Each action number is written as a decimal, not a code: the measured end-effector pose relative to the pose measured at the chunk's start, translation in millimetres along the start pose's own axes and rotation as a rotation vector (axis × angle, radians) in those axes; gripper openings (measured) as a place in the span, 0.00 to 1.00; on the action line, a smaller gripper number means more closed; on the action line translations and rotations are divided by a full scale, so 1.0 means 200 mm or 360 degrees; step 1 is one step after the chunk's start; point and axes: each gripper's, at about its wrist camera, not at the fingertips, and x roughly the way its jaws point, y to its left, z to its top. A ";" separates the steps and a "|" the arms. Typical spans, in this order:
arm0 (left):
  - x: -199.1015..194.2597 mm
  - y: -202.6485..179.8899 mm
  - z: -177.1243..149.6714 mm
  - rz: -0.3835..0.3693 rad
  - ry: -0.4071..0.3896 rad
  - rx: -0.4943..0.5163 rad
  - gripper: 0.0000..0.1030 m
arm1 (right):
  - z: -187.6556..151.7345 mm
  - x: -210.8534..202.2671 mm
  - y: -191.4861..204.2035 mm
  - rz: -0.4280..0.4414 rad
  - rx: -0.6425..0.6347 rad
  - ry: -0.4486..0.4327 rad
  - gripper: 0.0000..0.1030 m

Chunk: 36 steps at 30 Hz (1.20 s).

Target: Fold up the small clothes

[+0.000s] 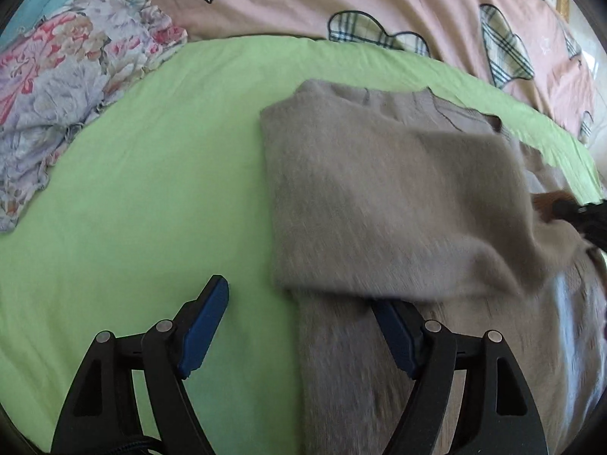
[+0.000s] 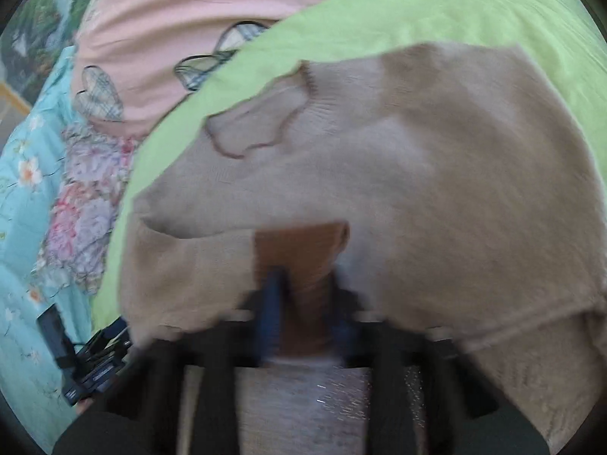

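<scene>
A beige knit sweater (image 1: pixel 379 189) lies on the green sheet (image 1: pixel 151 189), with one part folded over its body. My left gripper (image 1: pixel 299 303) is open at the sweater's near left edge. Its left finger hangs over bare sheet, while the tip of its right finger (image 1: pixel 398 337) is tucked under the folded edge. The pads press on nothing. In the blurred right wrist view the same sweater (image 2: pixel 417 174) fills the frame. My right gripper (image 2: pixel 307 303) is shut on the sweater's brown ribbed cuff (image 2: pixel 303 250). In the left wrist view, the right gripper (image 1: pixel 576 212) shows at the right edge with that cuff.
A pink quilt with plaid hearts (image 1: pixel 303 0) lies beyond the sheet. Crumpled floral bedding (image 1: pixel 57 94) is bunched at the far left. Black gear with a cable (image 2: pixel 83 364) sits at the lower left of the right wrist view, on turquoise floral fabric (image 2: pixel 22 227).
</scene>
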 end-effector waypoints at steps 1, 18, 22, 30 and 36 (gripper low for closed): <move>0.01 0.00 0.02 0.0017 -0.0012 -0.0015 0.75 | 0.04 -0.08 0.04 0.0019 -0.0040 -0.0080 0.08; -0.05 -0.04 -0.07 0.0244 -0.0017 -0.0193 0.65 | -0.02 -0.34 -0.45 -0.0282 0.0121 -0.0263 0.05; -0.04 -0.01 -0.08 0.0192 0.0001 -0.0230 0.66 | -0.03 -0.40 -0.44 -0.0275 0.0105 -0.0300 0.05; -0.07 -0.05 -0.08 0.0070 0.0023 -0.0142 0.65 | -0.06 -0.40 -0.44 -0.0333 0.0103 -0.0306 0.05; -0.22 0.05 0.00 -0.0279 -0.0084 -0.0126 0.80 | -0.08 -0.38 -0.48 -0.0325 0.0107 -0.0308 0.04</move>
